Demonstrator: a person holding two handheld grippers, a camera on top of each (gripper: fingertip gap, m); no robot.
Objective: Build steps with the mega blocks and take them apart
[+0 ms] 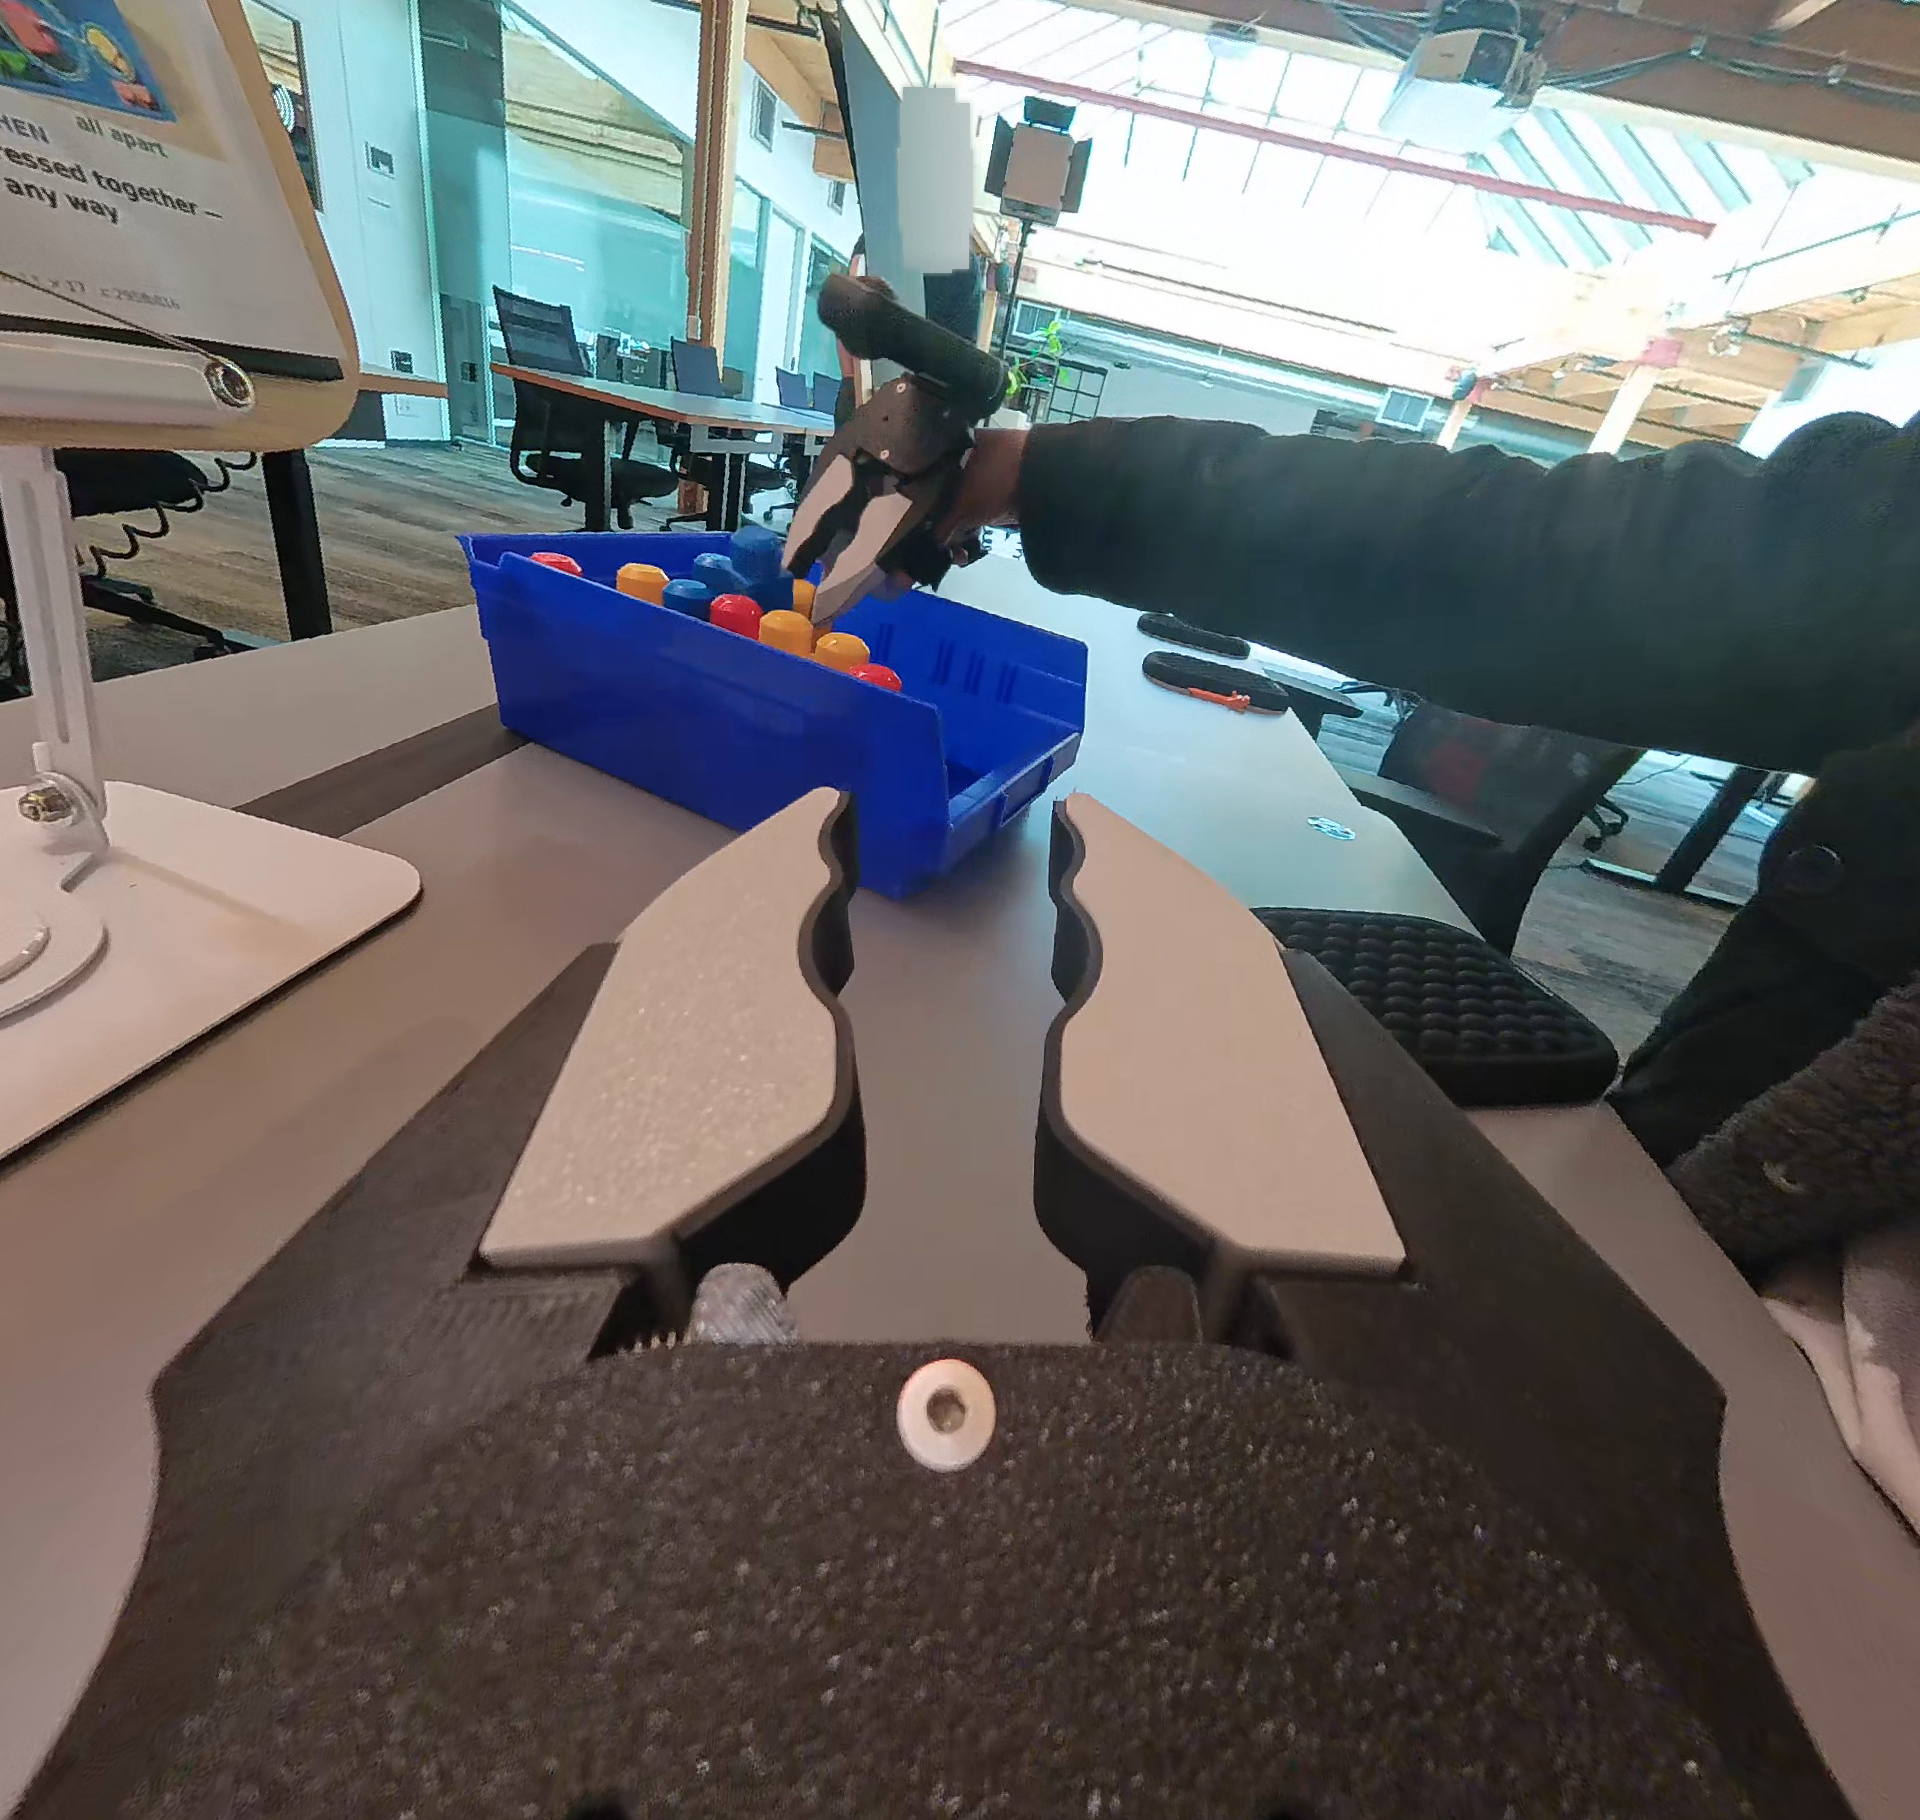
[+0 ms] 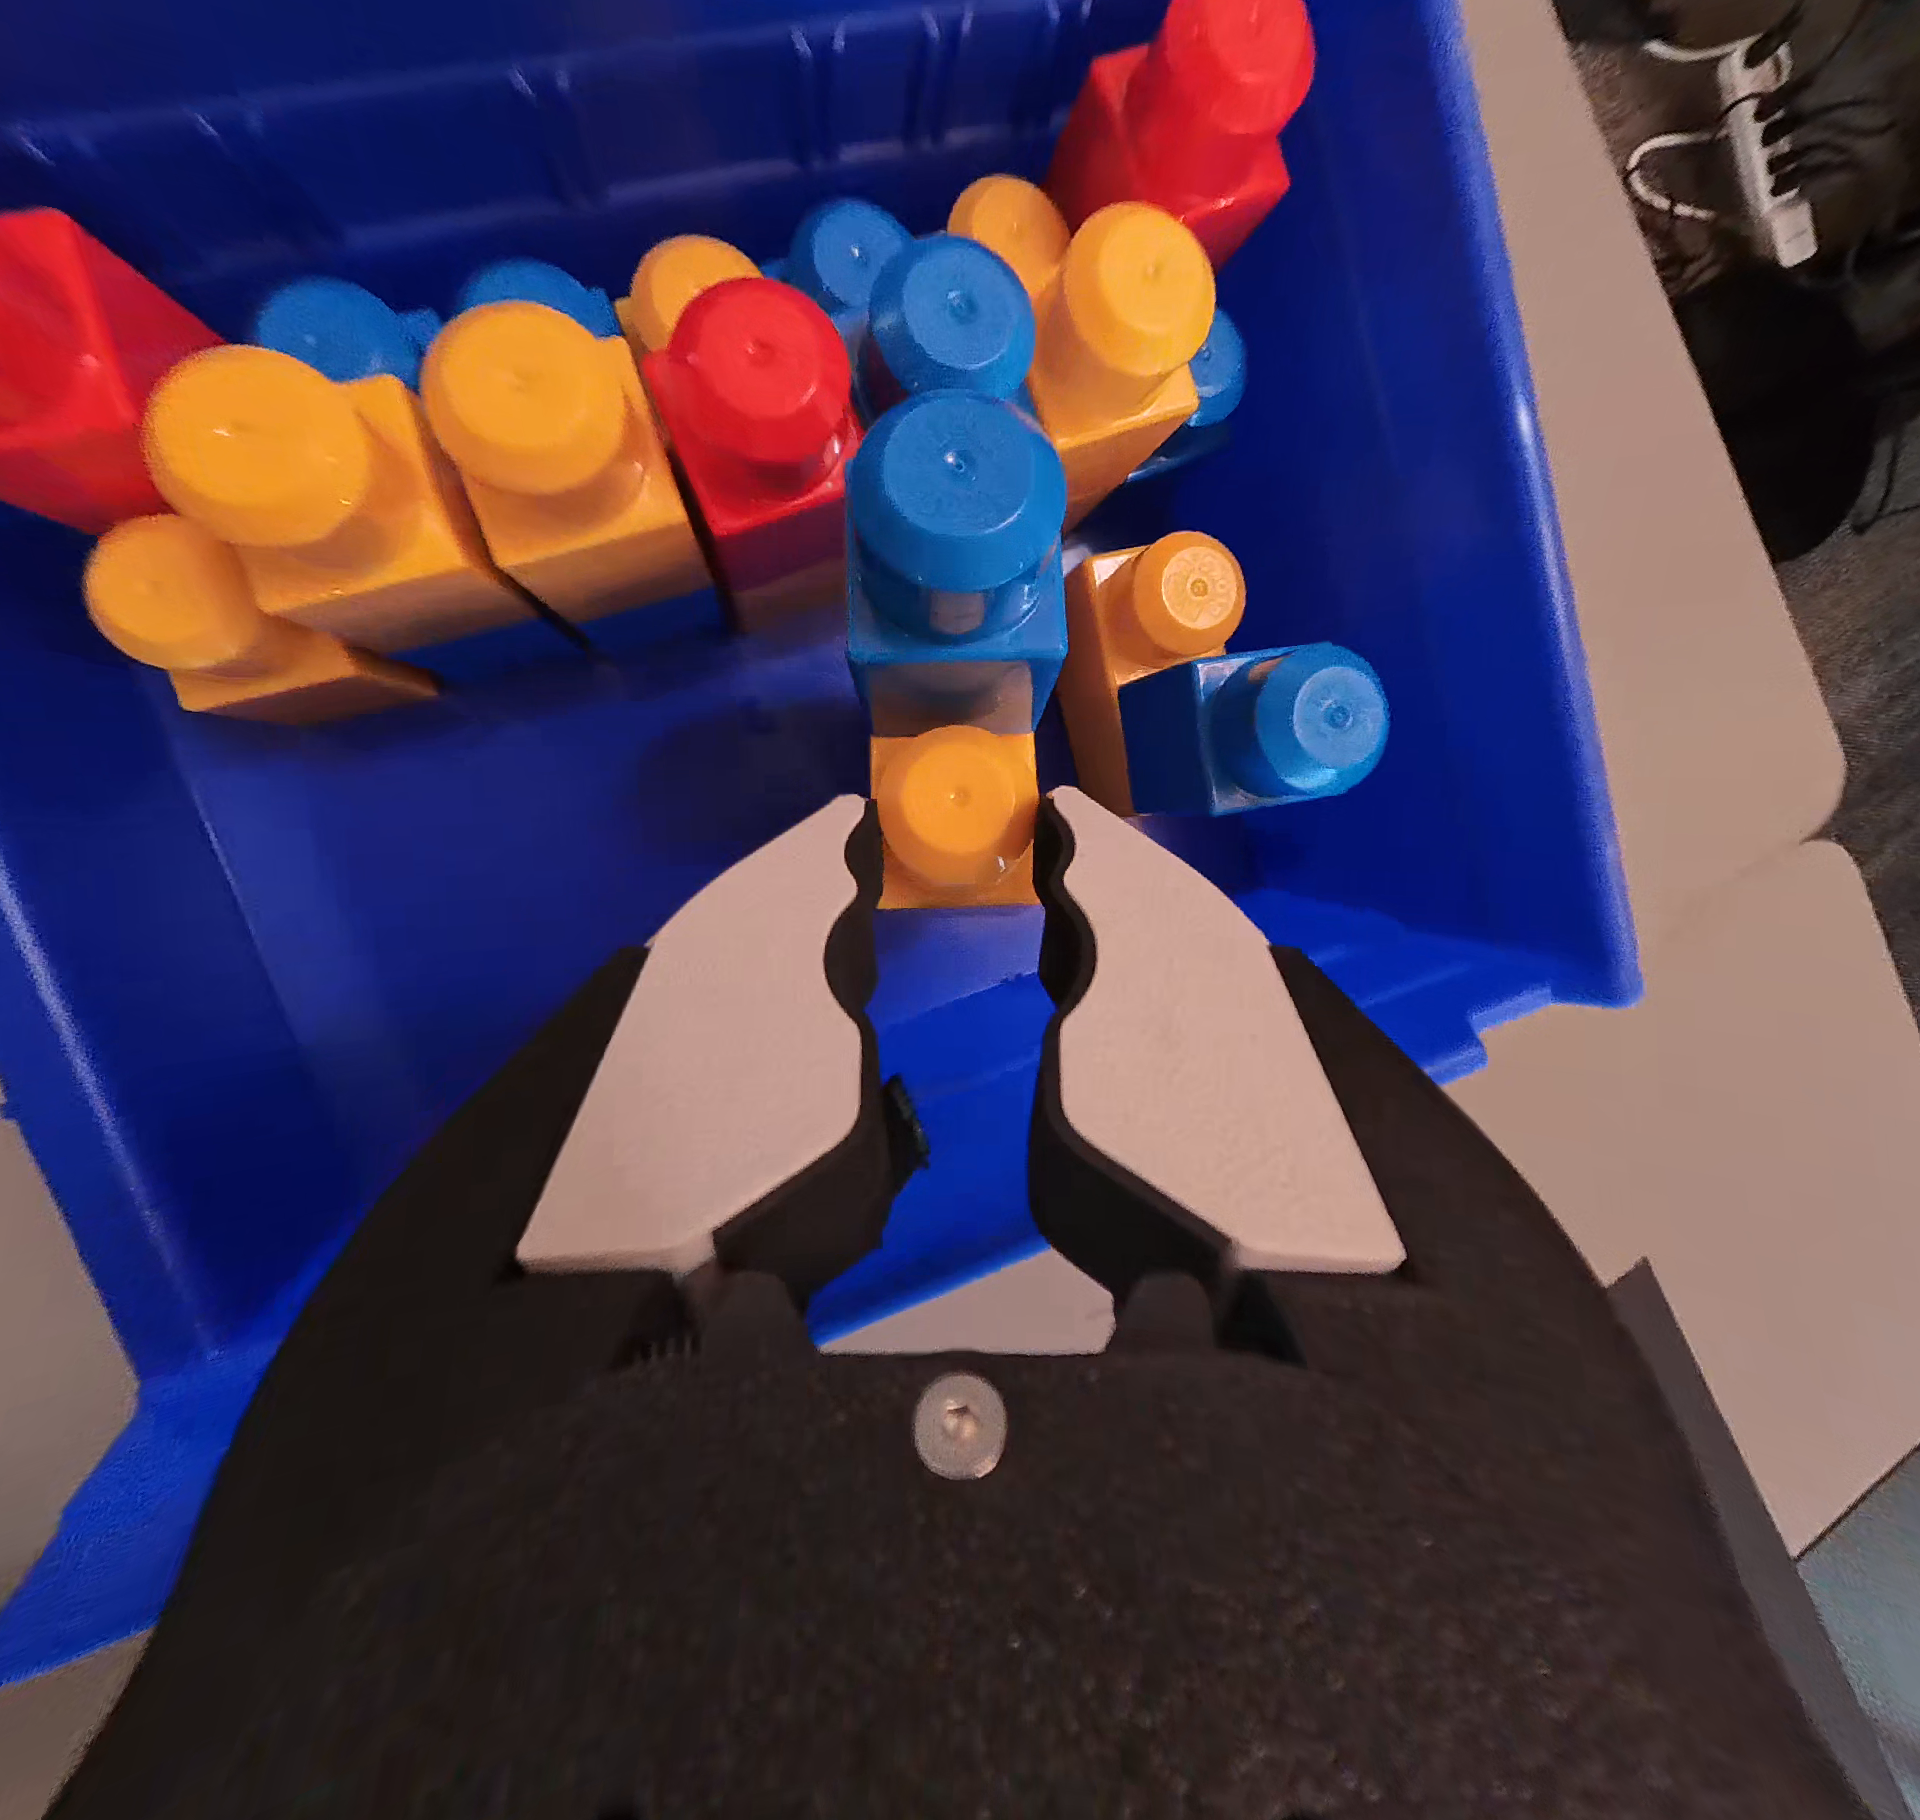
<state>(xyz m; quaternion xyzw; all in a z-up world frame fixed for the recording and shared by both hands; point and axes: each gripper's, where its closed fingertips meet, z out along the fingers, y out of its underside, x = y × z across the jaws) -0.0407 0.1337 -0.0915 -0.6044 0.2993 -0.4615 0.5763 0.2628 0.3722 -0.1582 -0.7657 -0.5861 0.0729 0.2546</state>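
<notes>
Left gripper (image 1: 951,835) waits low over the worktop (image 1: 623,814), jaws apart, empty, just short of the blue bin (image 1: 727,731). Right gripper (image 2: 951,820) reaches down into the bin, fingers closing round the stud of a yellow block (image 2: 956,825) near the bin's open front edge; whether they already pinch it I cannot tell. A blue block (image 2: 956,565) sits just behind it. Best to squeeze squarely and lift straight up.
</notes>
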